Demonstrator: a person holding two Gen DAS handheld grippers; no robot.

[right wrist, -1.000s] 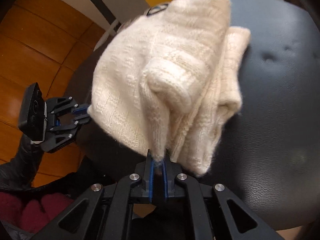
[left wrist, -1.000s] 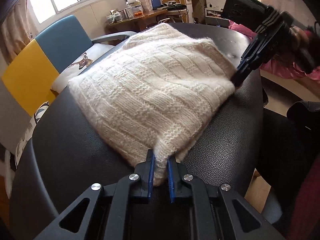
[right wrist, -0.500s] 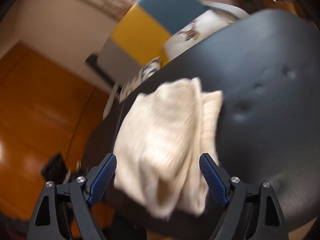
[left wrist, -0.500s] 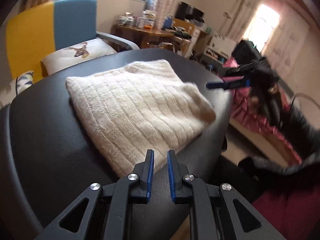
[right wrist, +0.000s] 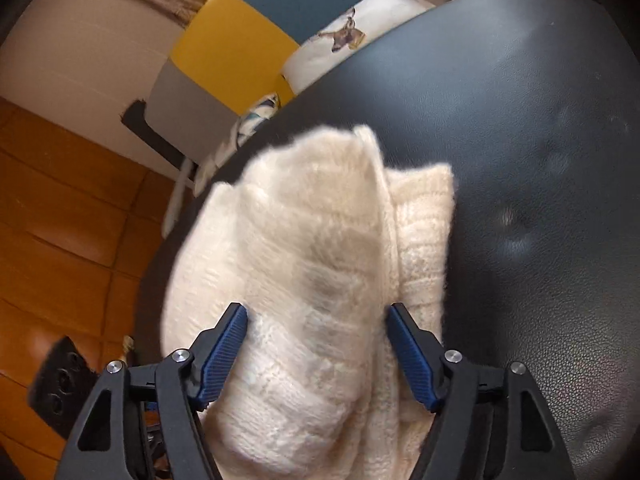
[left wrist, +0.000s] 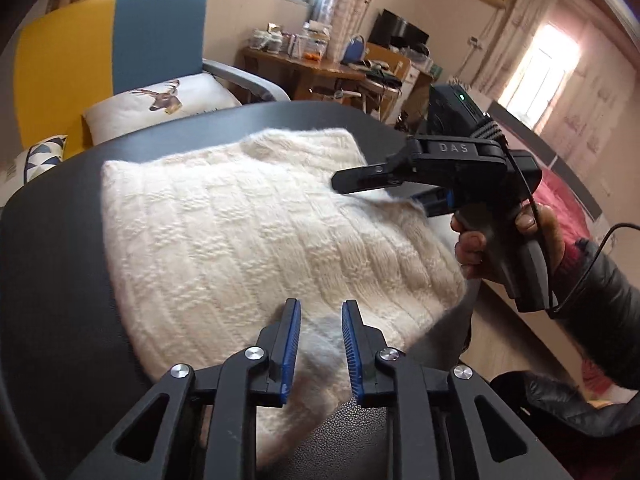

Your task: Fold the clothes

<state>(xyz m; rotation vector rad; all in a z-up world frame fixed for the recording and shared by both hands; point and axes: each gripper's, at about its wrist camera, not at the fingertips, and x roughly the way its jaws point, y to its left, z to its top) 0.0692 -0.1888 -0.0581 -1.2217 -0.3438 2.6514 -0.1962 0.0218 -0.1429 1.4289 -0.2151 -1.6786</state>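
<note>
Cream knit sweater (left wrist: pixel 256 236), basket-weave blocks, fuzzy nap, lies folded in thick rectangle on black leather cushion (left wrist: pixel 60 280), grained and dimpled with tufts. We see left gripper (left wrist: pixel 318 334) over near edge, blue ribbed pads (left wrist: pixel 291 344) spread apart, nothing between them. Right gripper (right wrist: pixel 316 344) opened wide, straddling stacked side folds; whether pads press wool we cannot tell, view blurred. Hand (left wrist: pixel 520 248) grips its black handle at sweater's right edge. Behind: yellow-and-blue chair (left wrist: pixel 112 52), deer-print pillow (left wrist: pixel 164 100).
</note>
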